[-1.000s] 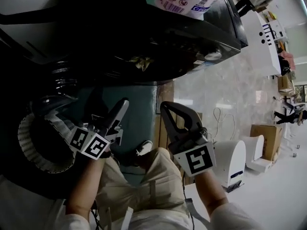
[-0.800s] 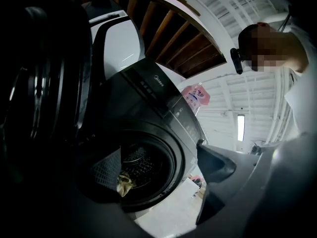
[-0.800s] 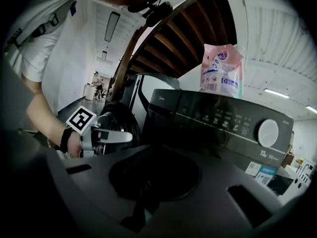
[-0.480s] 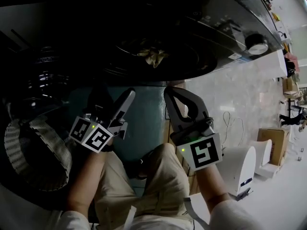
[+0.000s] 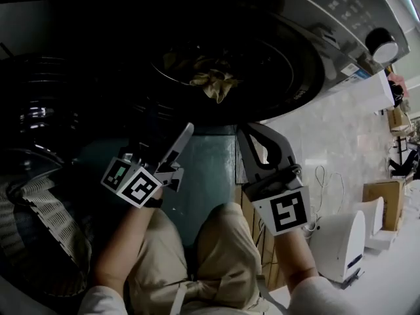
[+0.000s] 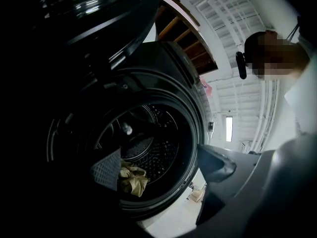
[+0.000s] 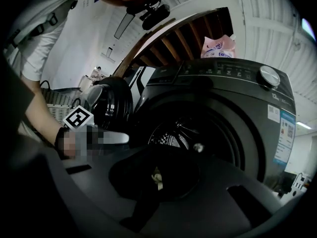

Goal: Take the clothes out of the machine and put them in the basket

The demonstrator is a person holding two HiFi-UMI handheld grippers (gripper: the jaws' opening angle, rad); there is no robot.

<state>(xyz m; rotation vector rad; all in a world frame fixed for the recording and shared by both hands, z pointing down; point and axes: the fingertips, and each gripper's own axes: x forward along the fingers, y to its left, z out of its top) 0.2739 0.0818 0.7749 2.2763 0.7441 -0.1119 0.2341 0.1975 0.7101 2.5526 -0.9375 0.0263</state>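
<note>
The dark front-loading washing machine (image 5: 328,58) has its round door (image 5: 39,110) swung open to the left. A crumpled yellowish cloth (image 5: 213,83) (image 6: 130,178) lies at the drum's front lip. My left gripper (image 5: 167,133) (image 6: 163,165) hovers in front of the drum mouth, jaws wide apart and empty, its textured pad (image 6: 106,170) just left of the cloth. My right gripper (image 5: 252,131) (image 7: 163,150) hangs below the drum opening with its fingers closed into a loop and nothing held. Through that loop a scrap of the cloth (image 7: 156,176) shows.
A white lattice laundry basket (image 5: 52,205) (image 7: 57,99) stands at the lower left beside the open door. The person's knees (image 5: 223,241) are below the grippers. A white appliance (image 5: 338,241) and a cardboard box (image 5: 380,199) stand on the pale floor at right. A detergent bag (image 7: 218,46) lies on top of the machine.
Both grippers have moved up and closer to the drum opening. The view has shifted so the drum and cloth show more fully, and the basket has slid to the lower left.
</note>
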